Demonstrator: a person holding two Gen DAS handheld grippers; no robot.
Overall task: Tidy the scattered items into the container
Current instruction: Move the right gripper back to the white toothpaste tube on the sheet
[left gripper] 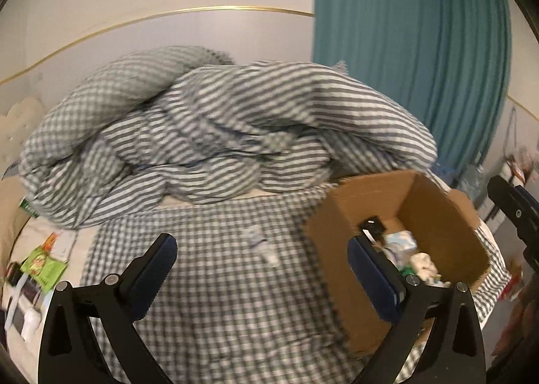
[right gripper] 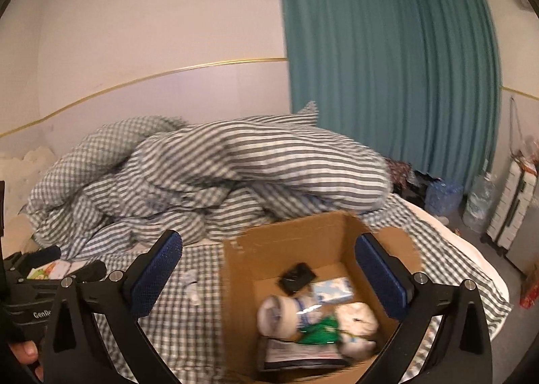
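Both my claws spread, empty.
My right claw (right gripper: 266,269) hovers over the cardboard box (right gripper: 235,283); my left claw (left gripper: 262,266) over the checked bed sheet (left gripper: 219,299).

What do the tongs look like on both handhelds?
Both match: the left tongs and right tongs have black, curved, forked arms with silver round bolts, ending in flat fingers faced with dark blue textured pads. White lettering, partly cut off, marks the left unit's body, seen in the right view.
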